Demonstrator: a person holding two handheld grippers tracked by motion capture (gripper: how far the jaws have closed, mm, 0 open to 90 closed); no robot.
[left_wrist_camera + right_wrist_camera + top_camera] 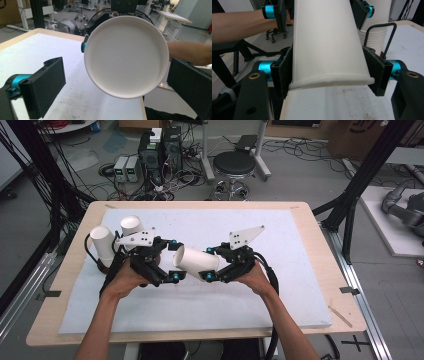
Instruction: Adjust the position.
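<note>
White foam sheet [210,305] covers the wooden bench [60,295]; near its far-left corner sit two stacks of white paper cups [102,242], lying tilted just behind the left gripper [172,262]. Left gripper jaws stand apart on either side of the closed base of a single white paper cup [196,260] held on its side above mid-bench. Right gripper [210,265] jaws are clamped on that cup near its rolled rim, flattening it slightly.
</note>
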